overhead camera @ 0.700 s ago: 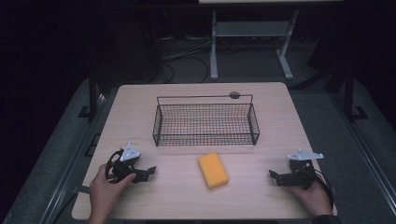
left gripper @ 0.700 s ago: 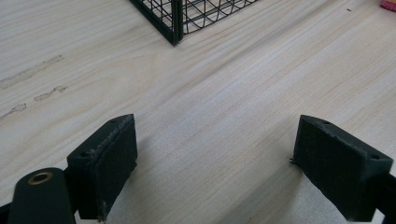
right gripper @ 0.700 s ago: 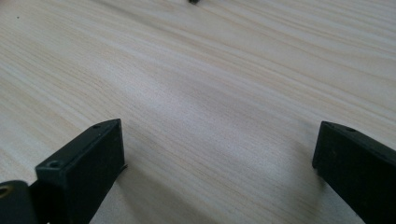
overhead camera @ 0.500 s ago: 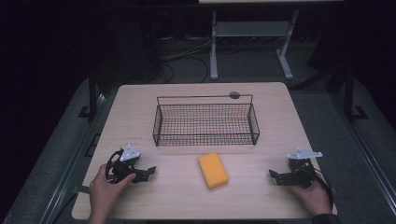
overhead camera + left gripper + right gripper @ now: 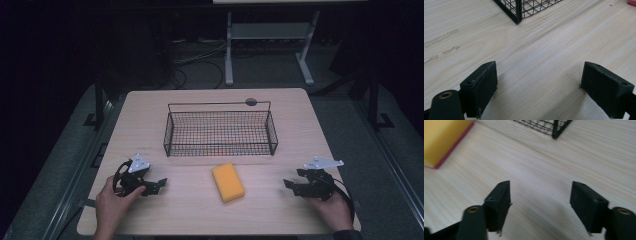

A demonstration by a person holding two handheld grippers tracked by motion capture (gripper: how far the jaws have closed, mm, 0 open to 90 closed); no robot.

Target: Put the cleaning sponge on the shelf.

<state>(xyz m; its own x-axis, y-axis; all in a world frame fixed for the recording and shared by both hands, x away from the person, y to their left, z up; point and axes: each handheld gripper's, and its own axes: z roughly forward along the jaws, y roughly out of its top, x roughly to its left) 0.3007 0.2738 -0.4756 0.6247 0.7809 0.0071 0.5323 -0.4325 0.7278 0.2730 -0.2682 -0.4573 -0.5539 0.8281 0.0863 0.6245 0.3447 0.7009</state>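
On the worktop, the left claw rests near the front left edge, jaws apart and empty. The yellow sponge lies flat between both claws, just in front of the wire basket. The right claw, open too, holds nothing.

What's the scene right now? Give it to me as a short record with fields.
table: light wood
basket: black wire, empty, at mid-table
sponge: yellow, flat on the table in front of the basket, apart from it
left gripper: open, nothing between the jaws, low over the table left of the sponge
right gripper: open, nothing between the jaws, low over the table right of the sponge
contact: neither gripper touches sponge or basket
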